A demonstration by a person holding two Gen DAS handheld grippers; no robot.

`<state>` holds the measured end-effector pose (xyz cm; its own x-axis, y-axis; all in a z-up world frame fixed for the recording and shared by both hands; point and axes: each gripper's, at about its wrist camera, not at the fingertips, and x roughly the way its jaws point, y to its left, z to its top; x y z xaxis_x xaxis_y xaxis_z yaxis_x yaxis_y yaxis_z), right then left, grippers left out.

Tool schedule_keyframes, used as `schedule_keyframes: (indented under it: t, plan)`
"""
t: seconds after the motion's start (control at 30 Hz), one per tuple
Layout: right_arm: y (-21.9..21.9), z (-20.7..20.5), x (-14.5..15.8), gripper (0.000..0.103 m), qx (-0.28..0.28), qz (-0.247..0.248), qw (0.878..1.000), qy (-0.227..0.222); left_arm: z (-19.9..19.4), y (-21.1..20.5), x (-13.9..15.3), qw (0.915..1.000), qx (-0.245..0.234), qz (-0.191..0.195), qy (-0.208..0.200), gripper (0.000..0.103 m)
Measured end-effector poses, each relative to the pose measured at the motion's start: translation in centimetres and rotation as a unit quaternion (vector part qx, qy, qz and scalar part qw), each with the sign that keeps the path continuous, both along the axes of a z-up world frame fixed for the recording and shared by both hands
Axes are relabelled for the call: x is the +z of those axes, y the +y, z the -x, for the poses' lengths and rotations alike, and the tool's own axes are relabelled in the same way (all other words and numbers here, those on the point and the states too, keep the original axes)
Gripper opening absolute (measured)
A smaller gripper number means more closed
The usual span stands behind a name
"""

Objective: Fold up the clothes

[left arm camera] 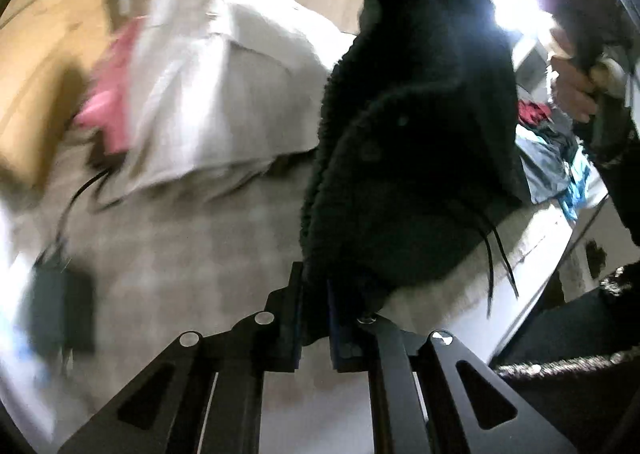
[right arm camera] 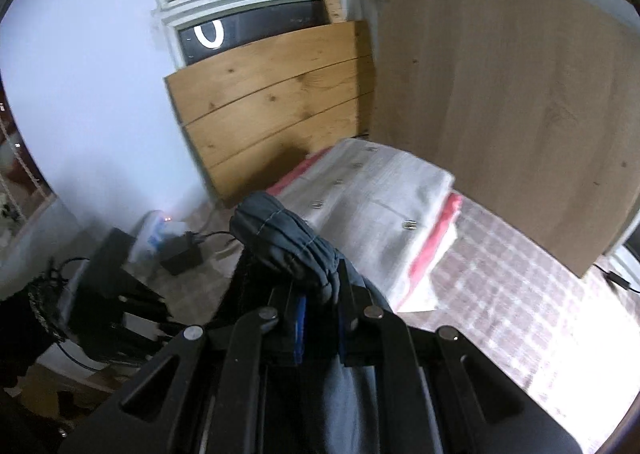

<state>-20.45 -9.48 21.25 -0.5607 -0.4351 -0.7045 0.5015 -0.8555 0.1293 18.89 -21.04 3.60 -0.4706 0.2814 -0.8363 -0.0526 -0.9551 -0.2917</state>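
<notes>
A black fleecy garment hangs stretched over the bed. Its lower edge is pinched in my left gripper, which is shut on it. The top of the garment leads up to the right, where a hand holds the other tool. In the right wrist view my right gripper is shut on a bunched dark grey-blue elastic edge of the garment, which spills out over the fingers and hangs below them. A folded white buttoned shirt lies on a folded pink piece at the head of the bed.
The bed has a pale checked cover. A wooden headboard and a light wooden panel stand behind the stack. A black adapter with cable lies at the left. A heap of mixed clothes lies at the right.
</notes>
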Motion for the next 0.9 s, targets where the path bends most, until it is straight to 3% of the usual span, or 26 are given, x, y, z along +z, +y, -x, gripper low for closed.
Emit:
schedule_keyframes:
  t: [0.1, 0.17, 0.23, 0.3, 0.43, 0.53, 0.63, 0.73, 0.8, 0.9]
  plan:
    - [-2.5, 0.3, -1.0, 0.011, 0.033, -0.013, 0.999, 0.003, -2.1, -0.9, -0.8, 0.9995, 0.028, 0.010, -0.007, 0.009]
    - [-4.0, 1.0, -2.1, 0.011, 0.046, -0.025, 0.999, -0.001, -1.4, -2.3, -2.6, 0.9975, 0.063, 0.012, -0.030, 0.009]
    - [-5.8, 1.9, -3.8, 0.011, 0.056, -0.051, 0.997, -0.009, -0.9, -3.6, -4.6, 0.9943, 0.094, 0.011, -0.049, 0.019]
    - [-7.1, 2.8, -5.0, 0.011, 0.057, -0.067, 0.996, -0.024, -0.8, -3.8, -4.7, 0.9930, 0.106, 0.024, -0.046, 0.023]
    - [-7.3, 3.1, -4.9, 0.011, 0.054, -0.067, 0.996, -0.028, -2.1, -3.1, -2.3, 0.9872, 0.112, 0.110, -0.029, 0.025]
    - [-6.7, 3.0, -4.1, 0.011, 0.051, -0.061, 0.997, -0.021, -3.8, -3.4, 0.2, 0.9884, 0.123, 0.088, -0.010, 0.023]
    - [-6.3, 2.9, -3.6, 0.011, 0.049, -0.055, 0.997, -0.019, -1.8, -0.4, 2.6, 0.9971, 0.062, 0.015, 0.040, 0.021]
    - [-6.5, 2.9, -3.5, 0.011, 0.051, -0.054, 0.997, -0.019, 2.0, 2.0, 2.9, 0.9975, -0.005, -0.023, 0.066, 0.016]
    - [-6.5, 3.0, -3.5, 0.011, 0.053, -0.054, 0.997, -0.020, 4.7, 2.5, 2.1, 0.9968, -0.019, -0.021, 0.075, 0.015]
    - [-6.0, 2.7, -3.4, 0.011, 0.054, -0.050, 0.997, -0.021, 8.7, 1.1, 0.9, 0.9966, 0.015, -0.005, 0.081, 0.010]
